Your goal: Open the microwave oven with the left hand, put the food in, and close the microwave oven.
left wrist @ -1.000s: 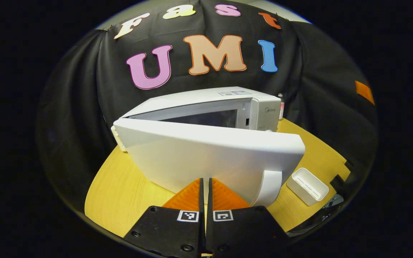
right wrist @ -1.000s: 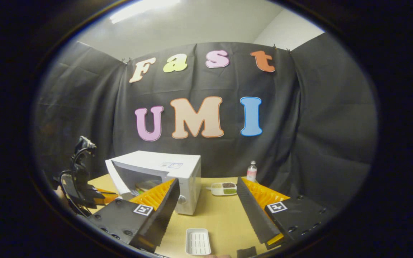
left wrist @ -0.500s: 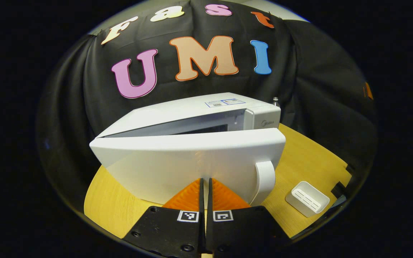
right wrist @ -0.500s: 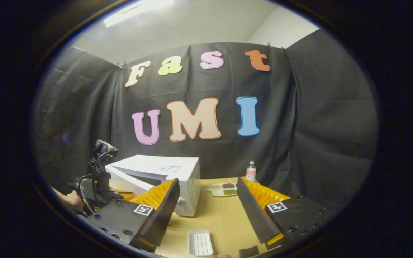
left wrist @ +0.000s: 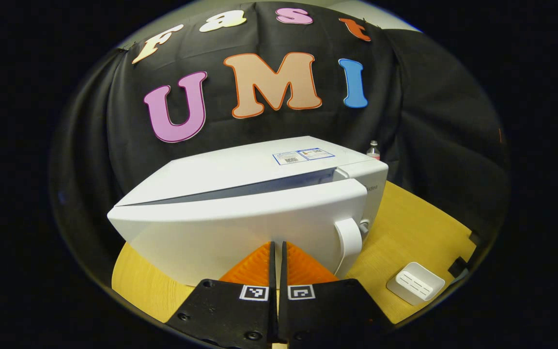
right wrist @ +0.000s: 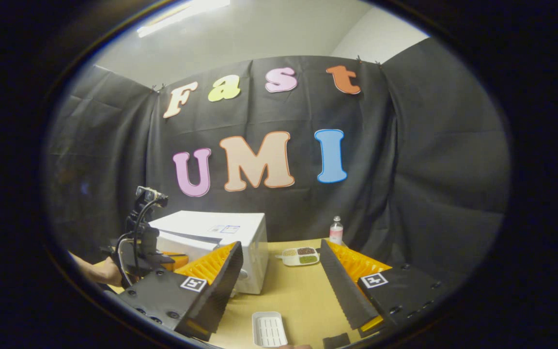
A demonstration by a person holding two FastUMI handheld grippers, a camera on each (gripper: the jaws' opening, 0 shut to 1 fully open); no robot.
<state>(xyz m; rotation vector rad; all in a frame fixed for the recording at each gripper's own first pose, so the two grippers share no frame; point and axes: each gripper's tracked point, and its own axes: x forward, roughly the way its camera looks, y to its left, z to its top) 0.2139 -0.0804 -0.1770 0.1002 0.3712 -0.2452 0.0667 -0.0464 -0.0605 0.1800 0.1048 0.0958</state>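
The white microwave (left wrist: 240,194) stands on the yellow table, its door (left wrist: 240,232) almost against the body, with a thin gap along the top edge. My left gripper (left wrist: 277,243) is shut with nothing between its fingers, and its tips touch the door's front, left of the curved handle (left wrist: 349,240). The oven's inside is hidden. In the right gripper view the microwave (right wrist: 225,230) sits at the left, with the left gripper (right wrist: 146,242) and a hand (right wrist: 100,271) in front of its door. My right gripper (right wrist: 281,247) hangs open and empty above the table.
A small white ridged tray (left wrist: 414,283) (right wrist: 269,329) lies near the table's front edge. A sectioned dish of food (right wrist: 300,256) and a small bottle (right wrist: 336,230) stand at the back, right of the microwave. The yellow table (right wrist: 298,291) ends at the black cloth wall.
The microwave door has swung from partly open to nearly closed, with my shut left gripper following against it. The right gripper has stayed open and drifted slightly.
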